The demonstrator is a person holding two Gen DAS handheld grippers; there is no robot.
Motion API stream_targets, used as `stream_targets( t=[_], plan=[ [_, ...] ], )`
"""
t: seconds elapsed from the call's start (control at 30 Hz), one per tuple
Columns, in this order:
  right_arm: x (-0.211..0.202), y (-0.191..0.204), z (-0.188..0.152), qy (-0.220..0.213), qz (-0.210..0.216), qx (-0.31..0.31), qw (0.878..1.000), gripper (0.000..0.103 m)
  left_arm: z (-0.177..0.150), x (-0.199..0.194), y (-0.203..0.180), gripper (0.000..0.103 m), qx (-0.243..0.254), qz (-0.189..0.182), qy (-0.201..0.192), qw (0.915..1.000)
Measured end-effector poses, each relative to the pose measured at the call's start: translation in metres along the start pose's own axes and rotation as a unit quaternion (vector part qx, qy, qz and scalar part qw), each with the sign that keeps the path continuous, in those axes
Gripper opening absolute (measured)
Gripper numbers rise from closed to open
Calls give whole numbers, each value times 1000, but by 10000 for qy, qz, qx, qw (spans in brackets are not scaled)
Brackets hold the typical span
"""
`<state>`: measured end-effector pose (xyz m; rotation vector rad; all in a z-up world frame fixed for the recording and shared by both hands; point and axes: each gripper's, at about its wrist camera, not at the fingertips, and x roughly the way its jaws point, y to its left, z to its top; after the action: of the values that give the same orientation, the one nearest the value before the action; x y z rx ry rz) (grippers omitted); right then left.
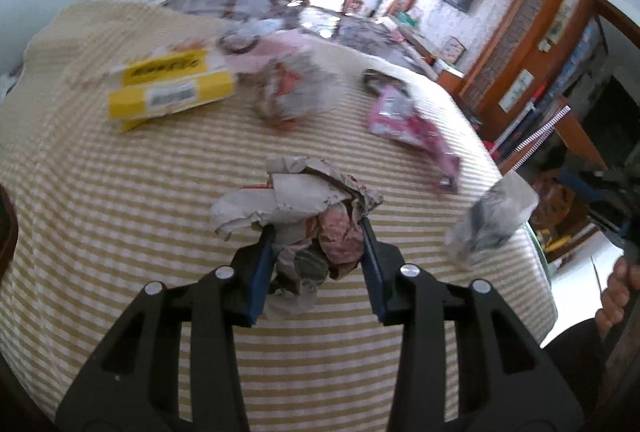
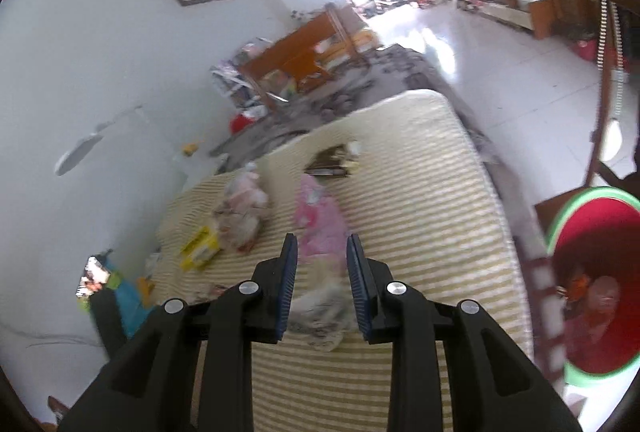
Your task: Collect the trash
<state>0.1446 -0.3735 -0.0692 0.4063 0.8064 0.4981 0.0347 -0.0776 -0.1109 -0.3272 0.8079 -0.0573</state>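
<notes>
My left gripper [image 1: 318, 228] is shut on a crumpled newspaper ball [image 1: 296, 200], held just above the striped mattress [image 1: 120, 212]. My right gripper [image 2: 322, 240] is shut on a grey-white crumpled paper wad [image 2: 320, 312], blurred between its blue pads. The left wrist view shows that wad [image 1: 492, 220] over the mattress's right edge. A yellow box [image 1: 168, 88], another paper wad [image 1: 296, 88], a pink wrapper [image 1: 404, 120] and a dark packet [image 1: 376, 78] lie further back on the mattress. A red bin with a green rim [image 2: 560, 216] stands to the right of the mattress.
The bin holds some trash [image 2: 600, 296]. A white wall [image 2: 100, 72] runs along the mattress's left side, with a wooden bed frame [image 2: 304, 60] and clutter behind. White tiled floor [image 2: 500, 72] lies to the right. A person's hand [image 1: 612, 296] shows at the right edge.
</notes>
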Motion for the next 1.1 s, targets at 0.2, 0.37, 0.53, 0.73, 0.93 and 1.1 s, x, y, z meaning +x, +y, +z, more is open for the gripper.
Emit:
stream_targets(
  t=[0.2,0.37,0.53,0.73,0.93,1.1],
  plan=[
    [19,-11,-7,637,-2,155,9978,25,-2,4,-21,39,84,-243,133,9996],
    [26,1,-14,778,-54,-137,9969,74,-5,11,-21,39,67,-255,226,9994],
    [38,4,-20,1067,-219,-240,9938,76,-3,11,-15,39,0,-293,256,9992],
    [50,2,-25,1327,-365,-229,9902,76,-6,11,-15,39,-8,-313,305,9990],
    [60,8,-32,1702,-310,-462,9838,59,-8,15,-18,39,5,-336,362,9988],
    [68,19,-39,1956,-322,-796,9769,69,-8,15,-17,39,-43,-305,372,9988]
  ],
)
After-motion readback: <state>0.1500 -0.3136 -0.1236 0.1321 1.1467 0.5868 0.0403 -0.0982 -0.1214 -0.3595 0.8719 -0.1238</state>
